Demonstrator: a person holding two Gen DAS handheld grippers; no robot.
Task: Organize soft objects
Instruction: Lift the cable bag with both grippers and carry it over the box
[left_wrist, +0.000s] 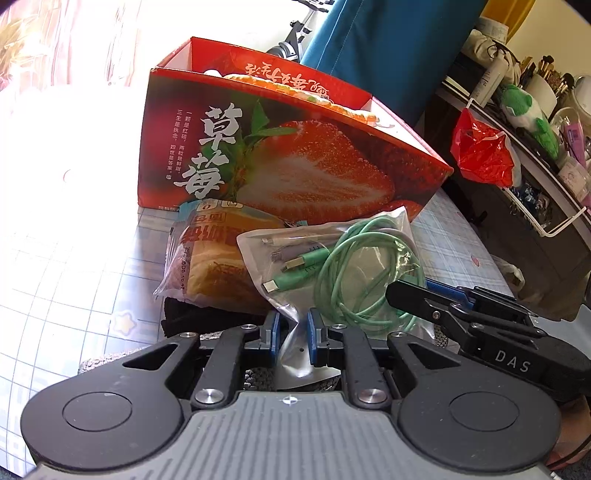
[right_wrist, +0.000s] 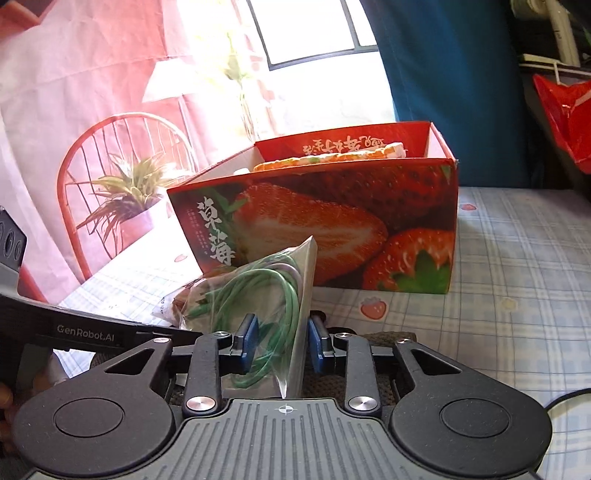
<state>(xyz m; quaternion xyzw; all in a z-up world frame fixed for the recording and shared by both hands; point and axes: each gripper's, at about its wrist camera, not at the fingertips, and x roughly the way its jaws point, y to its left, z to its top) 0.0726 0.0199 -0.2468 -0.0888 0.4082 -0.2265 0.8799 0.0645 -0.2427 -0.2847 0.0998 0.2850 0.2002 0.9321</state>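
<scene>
A clear bag of coiled green cables (left_wrist: 332, 258) lies tilted across a wrapped loaf of bread (left_wrist: 214, 258) in front of the red strawberry box (left_wrist: 295, 162). My left gripper (left_wrist: 294, 332) is shut on the bag's near corner, and the film is pinched between its blue pads. From the right, my right gripper (left_wrist: 413, 295) reaches onto the bag's other side. In the right wrist view the cable bag (right_wrist: 258, 291) stands on edge between the pads of the right gripper (right_wrist: 283, 339), which press on it. The bread (right_wrist: 177, 299) peeks out behind.
The open strawberry box (right_wrist: 332, 229) holds a flat orange-and-white item (right_wrist: 325, 158). A black cloth (left_wrist: 199, 317) lies under the bread. A red plastic bag (left_wrist: 480, 151) hangs from a cluttered shelf (left_wrist: 554, 155) at the right. The plaid tablecloth (right_wrist: 517, 277) stretches out to the right.
</scene>
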